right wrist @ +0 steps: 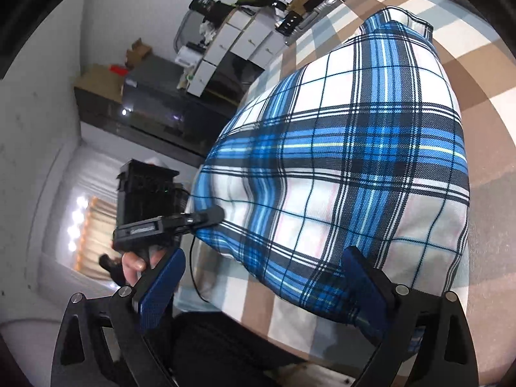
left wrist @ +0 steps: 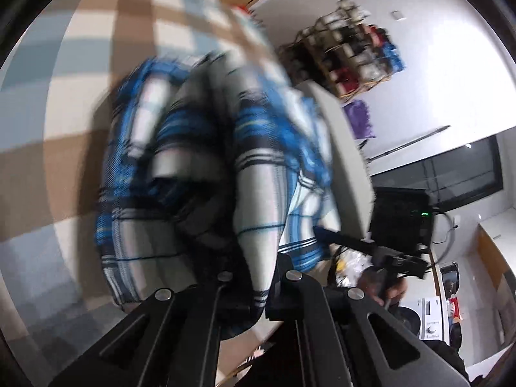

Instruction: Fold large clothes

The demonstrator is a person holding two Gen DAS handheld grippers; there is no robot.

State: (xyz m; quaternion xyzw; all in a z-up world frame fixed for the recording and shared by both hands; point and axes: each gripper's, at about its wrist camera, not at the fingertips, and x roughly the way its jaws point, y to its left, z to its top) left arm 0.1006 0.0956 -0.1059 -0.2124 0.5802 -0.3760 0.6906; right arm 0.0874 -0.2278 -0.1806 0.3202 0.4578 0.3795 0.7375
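- Plaid shirt (right wrist: 338, 148), blue and white check, lies on the bed cover (right wrist: 477, 74), a brown, white and pale-blue checked spread. Its long axis runs from the near edge of the bed, by the grippers, away toward the far side.
- Left gripper (right wrist: 206, 217): jaws fully closed, pinching the shirt's near-left corner; in the left wrist view the fabric bunches right over the fingers, blurred.
- Right gripper (right wrist: 261, 293): jaws spread wide, gripping nothing. The shirt's near hem lies between the two blue pads (right wrist: 161, 287), and the right pad touches or overlaps the cloth.
- Judgement: the right gripper is nearer the free near-right corner; closing there would give a two-corner hold for carrying the hem away along the long axis.
- Room: open bed cover beyond and right of the shirt; the bed's left edge runs close along the shirt's left side, with furniture past it.
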